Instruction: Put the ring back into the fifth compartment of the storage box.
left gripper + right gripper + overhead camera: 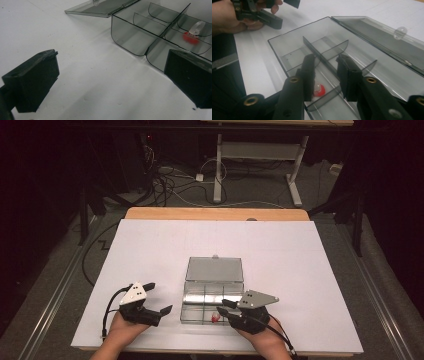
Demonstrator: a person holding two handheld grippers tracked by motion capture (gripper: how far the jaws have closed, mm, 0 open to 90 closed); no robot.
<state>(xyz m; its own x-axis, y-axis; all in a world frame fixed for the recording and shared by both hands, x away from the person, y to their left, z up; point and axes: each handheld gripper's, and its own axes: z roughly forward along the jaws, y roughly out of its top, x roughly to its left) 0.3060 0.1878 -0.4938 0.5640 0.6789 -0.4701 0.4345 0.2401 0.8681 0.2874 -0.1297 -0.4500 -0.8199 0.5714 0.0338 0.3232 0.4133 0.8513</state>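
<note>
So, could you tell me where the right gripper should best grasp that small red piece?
Probably by its clear upright top, from above: the red piece lies low in a walled compartment of the box, and the right gripper hovers over it, open.

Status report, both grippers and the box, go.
Left gripper open, on table beside box. Right gripper open over red piece. Lid flat open, nothing blocking.

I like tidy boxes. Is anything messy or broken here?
Nothing looks broken or spilled. The clear box sits straight on the white table with its lid lying flat open. One small red piece lies in a compartment, under the open right gripper.
</note>
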